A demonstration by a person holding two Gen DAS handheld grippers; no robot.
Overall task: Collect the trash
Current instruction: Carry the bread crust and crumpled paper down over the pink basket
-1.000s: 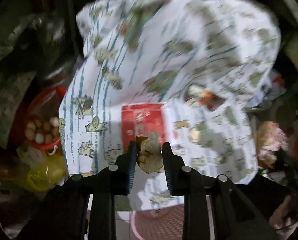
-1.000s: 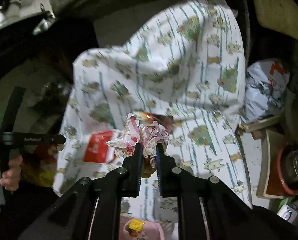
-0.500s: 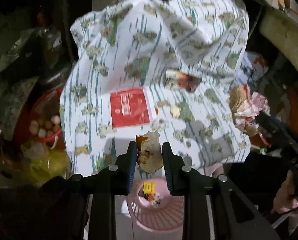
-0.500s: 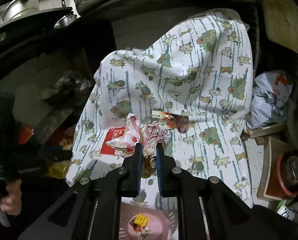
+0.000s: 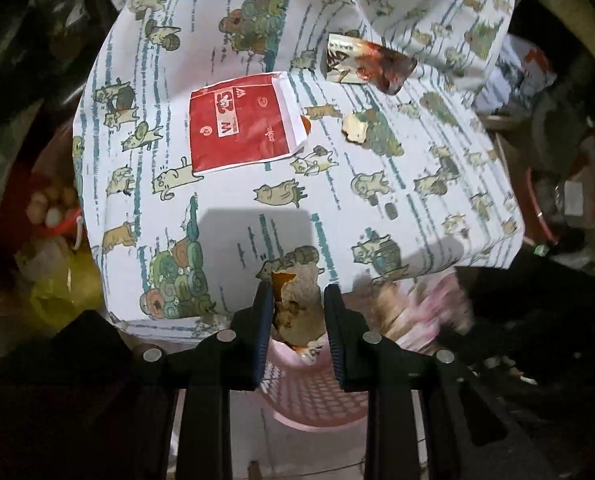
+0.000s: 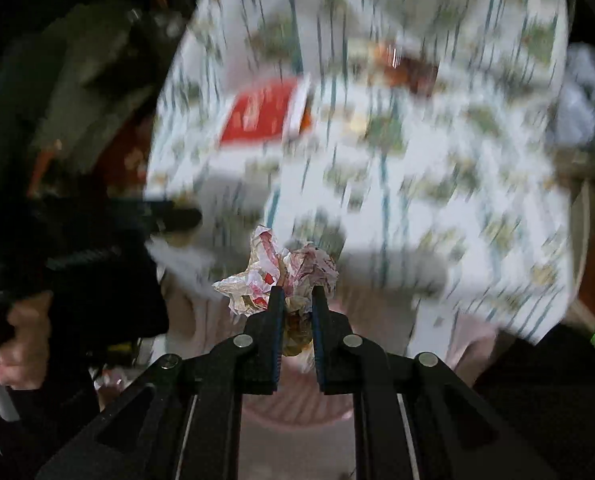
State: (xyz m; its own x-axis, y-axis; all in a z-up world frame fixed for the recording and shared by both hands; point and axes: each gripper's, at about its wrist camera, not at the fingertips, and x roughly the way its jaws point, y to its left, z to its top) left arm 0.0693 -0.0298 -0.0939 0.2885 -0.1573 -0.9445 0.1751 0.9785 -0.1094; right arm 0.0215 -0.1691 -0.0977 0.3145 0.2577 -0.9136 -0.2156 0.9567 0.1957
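Cat-print cloth (image 5: 377, 208) drapes the surface above a pink basket (image 5: 309, 400) on the floor. Over the basket, the left gripper (image 5: 297, 304) has its fingers clamped on a greasy brown scrap (image 5: 297, 300), which pokes out just past the fingertips. Beside it, the right gripper (image 6: 297, 300) pinches a crumpled wrapper (image 6: 277, 276) that bulges above its fingers. Farther from the basket, a red packet (image 5: 241, 124) and a torn foil wrapper (image 5: 367, 62) lie on the cloth.

Black claw (image 5: 297, 312), blue-padded fingers (image 5: 262, 320), silver pivot screws, dark sleeve
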